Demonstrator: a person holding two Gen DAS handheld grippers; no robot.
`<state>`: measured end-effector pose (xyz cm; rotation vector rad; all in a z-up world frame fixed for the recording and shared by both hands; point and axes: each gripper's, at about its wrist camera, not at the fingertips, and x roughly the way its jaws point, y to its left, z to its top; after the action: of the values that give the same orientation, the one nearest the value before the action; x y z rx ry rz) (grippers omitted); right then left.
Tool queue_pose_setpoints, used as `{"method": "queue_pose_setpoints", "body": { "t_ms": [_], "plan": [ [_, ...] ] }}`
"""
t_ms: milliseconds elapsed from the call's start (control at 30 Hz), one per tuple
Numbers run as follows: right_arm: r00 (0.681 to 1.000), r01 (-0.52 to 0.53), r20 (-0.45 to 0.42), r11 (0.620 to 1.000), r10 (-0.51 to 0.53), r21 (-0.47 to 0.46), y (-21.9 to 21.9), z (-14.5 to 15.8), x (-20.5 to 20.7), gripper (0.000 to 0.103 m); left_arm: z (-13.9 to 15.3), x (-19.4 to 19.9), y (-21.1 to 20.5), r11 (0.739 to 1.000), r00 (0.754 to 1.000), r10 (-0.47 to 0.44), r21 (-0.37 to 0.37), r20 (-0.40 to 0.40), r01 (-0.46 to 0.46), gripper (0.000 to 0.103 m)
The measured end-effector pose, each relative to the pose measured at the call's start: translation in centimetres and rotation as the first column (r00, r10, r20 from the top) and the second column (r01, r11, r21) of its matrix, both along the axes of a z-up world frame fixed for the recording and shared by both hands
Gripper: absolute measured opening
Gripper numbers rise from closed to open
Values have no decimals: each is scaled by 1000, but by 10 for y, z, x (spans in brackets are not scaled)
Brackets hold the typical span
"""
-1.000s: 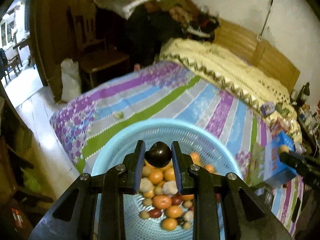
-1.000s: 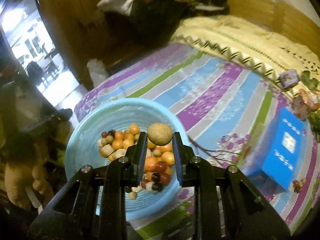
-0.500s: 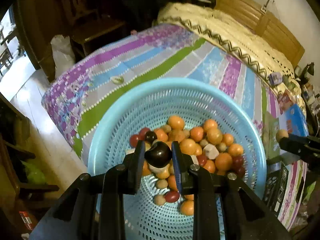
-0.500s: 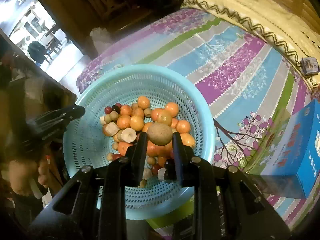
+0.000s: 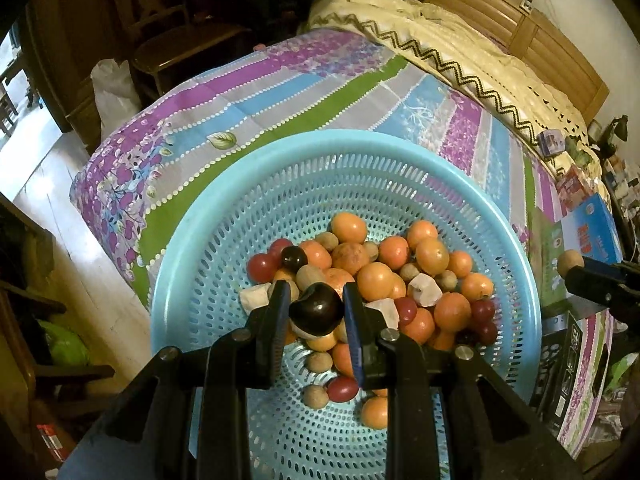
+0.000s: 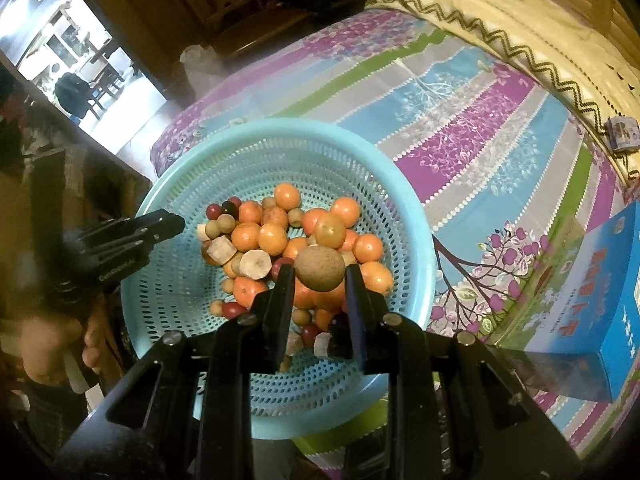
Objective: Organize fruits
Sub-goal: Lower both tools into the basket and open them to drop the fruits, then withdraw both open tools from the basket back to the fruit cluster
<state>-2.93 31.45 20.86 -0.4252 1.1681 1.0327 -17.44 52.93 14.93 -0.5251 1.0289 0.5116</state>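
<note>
A light blue perforated basket sits on the striped bedspread and holds several oranges, red and brown fruits and pale cut pieces. My left gripper is shut on a dark, near-black fruit above the pile. My right gripper is shut on a brown round fruit above the pile's right side. The right gripper also shows at the right edge of the left wrist view, and the left gripper at the basket's left rim in the right wrist view.
A blue box lies on the bedspread right of the basket. A cream blanket covers the bed's far part. A wooden chair and a white bag stand beyond the bed's corner.
Both grippers have come down and forward over the basket, each still holding its fruit. The basket now fills more of both views.
</note>
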Motion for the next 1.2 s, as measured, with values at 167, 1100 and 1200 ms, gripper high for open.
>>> {"method": "queue_pose_setpoints", "body": {
  "t_ms": [167, 1100, 1200],
  "plan": [
    [1000, -2, -6, 1000, 2, -3, -1, -3, 3, 27, -2, 3, -2, 1000, 1000, -2, 1, -9, 2, 27],
    [999, 5, 43, 999, -6, 37, -6, 2, 2, 52, -2, 7, -10, 1000, 1000, 0, 23, 5, 0, 56],
    [999, 12, 45, 999, -14, 44, -10, 4, 2, 52, 0, 6, -12, 1000, 1000, 0, 20, 13, -1, 56]
  ]
}}
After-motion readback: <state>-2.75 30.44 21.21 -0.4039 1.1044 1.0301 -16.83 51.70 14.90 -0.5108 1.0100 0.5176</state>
